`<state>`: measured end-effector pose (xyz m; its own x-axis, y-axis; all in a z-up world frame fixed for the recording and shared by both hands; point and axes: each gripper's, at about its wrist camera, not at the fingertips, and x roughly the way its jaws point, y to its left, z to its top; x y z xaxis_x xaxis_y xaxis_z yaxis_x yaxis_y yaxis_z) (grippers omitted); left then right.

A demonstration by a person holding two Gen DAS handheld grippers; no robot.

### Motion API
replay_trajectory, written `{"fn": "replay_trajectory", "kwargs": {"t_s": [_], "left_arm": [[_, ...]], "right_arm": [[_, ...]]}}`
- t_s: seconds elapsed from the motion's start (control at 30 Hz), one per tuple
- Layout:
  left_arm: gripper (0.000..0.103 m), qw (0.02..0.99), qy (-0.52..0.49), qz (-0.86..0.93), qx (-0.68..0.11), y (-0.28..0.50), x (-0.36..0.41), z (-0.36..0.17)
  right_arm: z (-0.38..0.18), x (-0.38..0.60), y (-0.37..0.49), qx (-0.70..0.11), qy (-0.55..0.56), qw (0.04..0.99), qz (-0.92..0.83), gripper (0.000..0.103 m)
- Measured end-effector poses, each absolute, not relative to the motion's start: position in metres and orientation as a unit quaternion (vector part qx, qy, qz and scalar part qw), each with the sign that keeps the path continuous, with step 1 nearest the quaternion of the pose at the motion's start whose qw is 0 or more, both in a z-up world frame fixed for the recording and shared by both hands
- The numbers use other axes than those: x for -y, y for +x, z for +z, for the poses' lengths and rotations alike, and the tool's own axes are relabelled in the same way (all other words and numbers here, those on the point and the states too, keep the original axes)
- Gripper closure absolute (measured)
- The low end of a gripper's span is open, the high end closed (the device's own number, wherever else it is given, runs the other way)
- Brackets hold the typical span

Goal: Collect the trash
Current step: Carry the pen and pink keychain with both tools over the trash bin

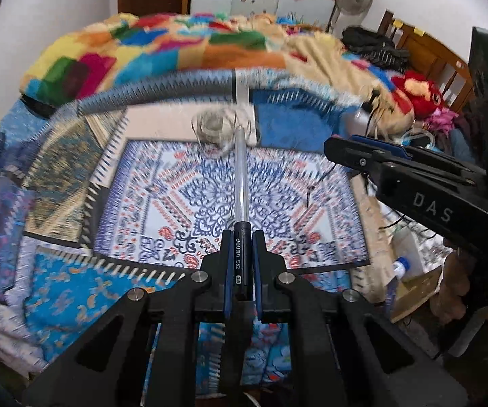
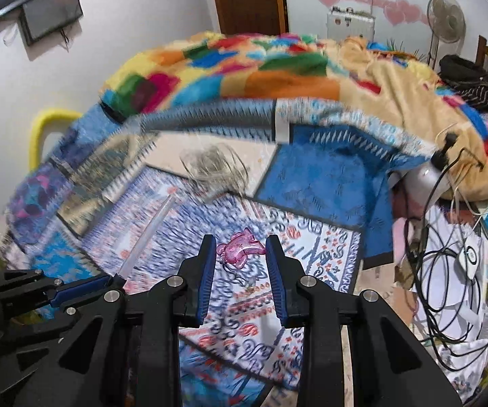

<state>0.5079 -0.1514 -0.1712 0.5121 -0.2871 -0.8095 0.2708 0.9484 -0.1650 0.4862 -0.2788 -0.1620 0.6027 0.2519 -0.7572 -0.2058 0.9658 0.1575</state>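
Observation:
My left gripper (image 1: pixel 241 237) is shut on a pen (image 1: pixel 239 183) with a black grip and a clear barrel that points forward over the patterned bedsheet (image 1: pixel 162 203). The pen also shows in the right wrist view (image 2: pixel 145 234), held by the left gripper (image 2: pixel 108 279) at lower left. My right gripper (image 2: pixel 240 247) is open, its jaws either side of a pink translucent plastic piece (image 2: pixel 239 249) lying on the sheet just ahead. A tangle of thin grey wire (image 2: pixel 211 168) lies farther back; it also shows in the left wrist view (image 1: pixel 215 125). The right gripper (image 1: pixel 396 166) enters the left wrist view from the right.
A colourful blanket (image 2: pixel 244 71) is heaped at the back of the bed. Cables and papers (image 2: pixel 454 271) clutter the right side. A red plush toy (image 1: pixel 420 91), a fan (image 2: pixel 445 17) and a wooden headboard (image 1: pixel 427 51) stand at the right.

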Motion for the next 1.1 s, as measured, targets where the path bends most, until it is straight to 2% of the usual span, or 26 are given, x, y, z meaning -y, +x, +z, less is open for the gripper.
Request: {"fn": "replay_trajectory", "kwargs": {"t_s": [0.27, 0.53, 0.8, 1.1], "left_arm": [[0.094, 0.898, -0.019, -0.126, -0.422, 0.464, 0.126, -0.107], [0.094, 0.919, -0.041, -0.074, -0.386, 0.404, 0.077, -0.062], [0.094, 0.933, -0.042, -0.01, -0.356, 0.336, 0.02, -0.037], [0.094, 0.934, -0.057, 0.052, -0.348, 0.268, -0.041, -0.042]], "right_arm": [[-0.088, 0.261, 0.441, -0.366, 0.018, 0.918, 0.152, 0.076], [-0.042, 0.229, 0.395, -0.326, 0.009, 0.927, 0.187, 0.076], [-0.021, 0.189, 0.35, -0.308, -0.002, 0.923, 0.231, 0.076], [-0.026, 0.124, 0.297, -0.316, -0.018, 0.903, 0.29, 0.076]]}}
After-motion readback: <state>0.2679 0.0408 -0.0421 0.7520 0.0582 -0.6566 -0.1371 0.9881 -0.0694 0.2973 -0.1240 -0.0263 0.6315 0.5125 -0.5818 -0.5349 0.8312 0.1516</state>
